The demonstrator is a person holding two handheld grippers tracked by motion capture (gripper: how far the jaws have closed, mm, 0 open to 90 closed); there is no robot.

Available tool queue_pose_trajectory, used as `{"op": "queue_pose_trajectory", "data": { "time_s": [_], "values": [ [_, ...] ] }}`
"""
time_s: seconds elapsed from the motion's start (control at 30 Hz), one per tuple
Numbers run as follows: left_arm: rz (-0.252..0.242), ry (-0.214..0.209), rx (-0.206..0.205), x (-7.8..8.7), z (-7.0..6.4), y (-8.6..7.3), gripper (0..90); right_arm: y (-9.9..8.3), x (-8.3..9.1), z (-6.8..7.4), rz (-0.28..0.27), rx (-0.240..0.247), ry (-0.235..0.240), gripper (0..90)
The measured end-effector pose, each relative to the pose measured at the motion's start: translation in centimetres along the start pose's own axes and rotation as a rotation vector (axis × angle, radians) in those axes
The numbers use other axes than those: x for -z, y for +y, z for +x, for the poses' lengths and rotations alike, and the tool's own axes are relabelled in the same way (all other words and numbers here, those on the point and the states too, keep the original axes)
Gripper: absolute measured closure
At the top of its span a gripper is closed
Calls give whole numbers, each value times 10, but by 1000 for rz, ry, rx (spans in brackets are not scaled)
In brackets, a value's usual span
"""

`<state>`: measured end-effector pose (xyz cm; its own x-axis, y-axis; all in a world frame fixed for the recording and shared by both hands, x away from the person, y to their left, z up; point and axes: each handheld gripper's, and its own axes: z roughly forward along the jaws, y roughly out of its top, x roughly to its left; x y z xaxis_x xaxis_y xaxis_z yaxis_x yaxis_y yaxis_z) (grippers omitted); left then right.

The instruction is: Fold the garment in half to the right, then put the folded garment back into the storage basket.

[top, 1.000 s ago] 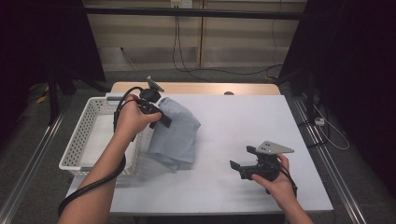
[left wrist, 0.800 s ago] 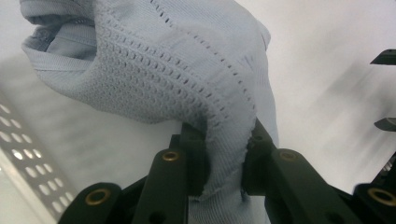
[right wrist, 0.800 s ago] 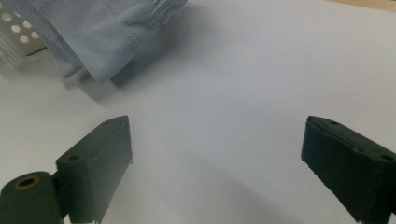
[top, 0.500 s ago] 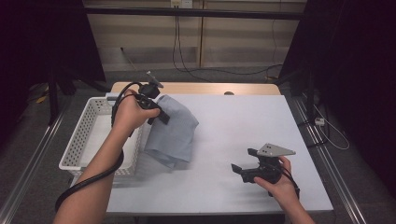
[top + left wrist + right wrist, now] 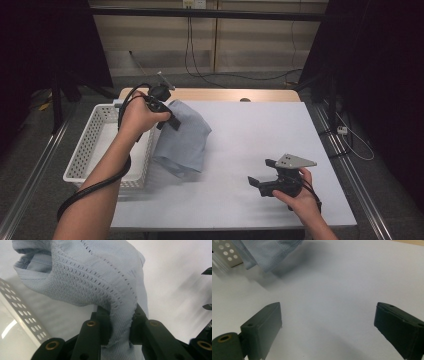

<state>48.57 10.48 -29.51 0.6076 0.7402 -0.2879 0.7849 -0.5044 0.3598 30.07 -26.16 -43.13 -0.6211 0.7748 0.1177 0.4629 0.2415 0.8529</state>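
Pale-blue knit cloth hangs from your left claw, pinched tight, over the tabletop's left edge beside the white basket; your right claw rests wide apart near the front edge.

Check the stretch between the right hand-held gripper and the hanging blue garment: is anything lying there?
Nothing: in the high view, bare white table separates the right hand-held gripper from the blue garment. The right gripper view shows the same.
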Motion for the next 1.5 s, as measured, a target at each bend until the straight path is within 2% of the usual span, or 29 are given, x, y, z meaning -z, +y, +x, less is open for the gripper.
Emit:
{"op": "queue_pose_trajectory", "data": {
  "time_s": [0.73,1.5],
  "values": [
    [40,36,-16,15,-1,17,755,0,2,-1,-5,8,2,72],
    [52,35,-30,23,-7,28,754,-1,7,-3,-17,6,-1,71]
  ]
}}
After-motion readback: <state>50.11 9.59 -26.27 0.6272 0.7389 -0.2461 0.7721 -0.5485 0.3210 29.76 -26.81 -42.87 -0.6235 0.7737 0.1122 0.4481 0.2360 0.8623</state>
